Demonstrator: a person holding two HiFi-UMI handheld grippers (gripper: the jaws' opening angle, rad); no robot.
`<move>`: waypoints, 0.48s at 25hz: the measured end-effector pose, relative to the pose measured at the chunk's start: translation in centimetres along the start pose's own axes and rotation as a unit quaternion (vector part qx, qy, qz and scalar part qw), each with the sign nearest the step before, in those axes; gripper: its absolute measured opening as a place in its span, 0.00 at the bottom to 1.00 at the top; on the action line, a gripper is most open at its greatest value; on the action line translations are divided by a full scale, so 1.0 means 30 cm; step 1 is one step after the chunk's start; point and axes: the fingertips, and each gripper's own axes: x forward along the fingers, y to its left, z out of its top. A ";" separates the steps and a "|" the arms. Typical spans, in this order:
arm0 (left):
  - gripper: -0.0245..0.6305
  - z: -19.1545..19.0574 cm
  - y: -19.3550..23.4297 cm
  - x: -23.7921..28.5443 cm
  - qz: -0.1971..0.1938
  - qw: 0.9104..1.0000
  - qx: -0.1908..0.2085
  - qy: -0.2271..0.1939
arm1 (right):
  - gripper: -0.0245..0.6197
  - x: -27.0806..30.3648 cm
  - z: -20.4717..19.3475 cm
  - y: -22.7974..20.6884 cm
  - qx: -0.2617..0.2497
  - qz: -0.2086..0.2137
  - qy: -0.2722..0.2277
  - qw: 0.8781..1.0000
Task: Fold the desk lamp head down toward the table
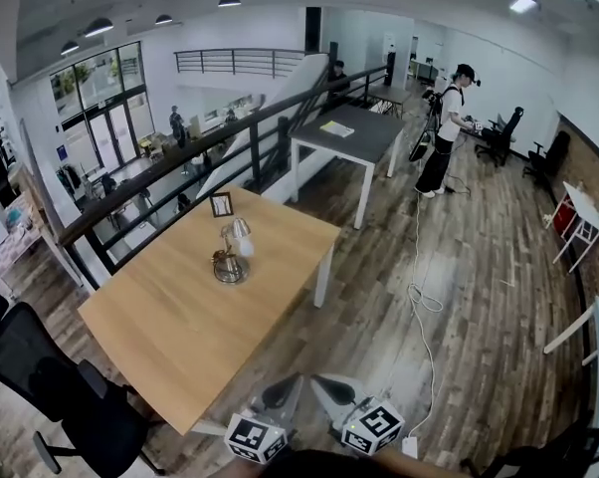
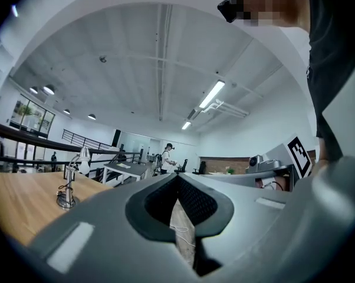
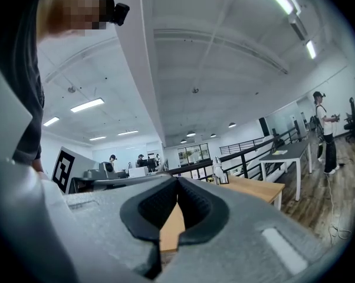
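A small silver desk lamp (image 1: 230,255) stands on the wooden table (image 1: 170,327), its head raised above a round base. Both grippers are low at the frame's bottom, off the table's near corner and well short of the lamp. My left gripper (image 1: 283,390) and right gripper (image 1: 332,387) point level, side by side. In the left gripper view the jaws (image 2: 177,177) are shut with nothing between them; the lamp (image 2: 68,184) is far off to the left. The right gripper (image 3: 177,180) is shut and empty too, with the lamp (image 3: 217,171) small beyond it.
A small picture frame (image 1: 221,204) stands on the table behind the lamp. Black office chairs (image 1: 56,391) sit at the table's left end. A grey table (image 1: 351,133), a black railing (image 1: 180,162), a standing person (image 1: 443,137) and a floor cable (image 1: 420,297) lie beyond.
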 end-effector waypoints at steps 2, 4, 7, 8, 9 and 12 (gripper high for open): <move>0.04 0.022 0.087 0.008 0.002 1.000 -0.003 0.002 | 0.04 0.079 0.016 -0.004 -0.003 0.001 -0.001 1.000; 0.04 0.050 0.168 0.018 0.003 1.000 -0.005 0.003 | 0.04 0.163 0.034 -0.005 -0.004 0.003 -0.002 1.000; 0.04 0.088 0.271 0.026 0.002 1.000 -0.001 0.000 | 0.04 0.280 0.051 -0.003 -0.005 0.010 -0.001 1.000; 0.04 0.093 0.304 0.027 0.003 1.000 0.000 -0.002 | 0.04 0.314 0.048 -0.001 -0.006 0.014 0.000 1.000; 0.04 0.095 0.337 0.026 0.005 1.000 -0.001 -0.003 | 0.04 0.346 0.042 0.002 -0.007 0.017 0.002 1.000; 0.04 0.101 0.425 0.018 0.015 1.000 -0.006 -0.006 | 0.04 0.426 0.027 0.014 -0.012 0.028 0.009 0.999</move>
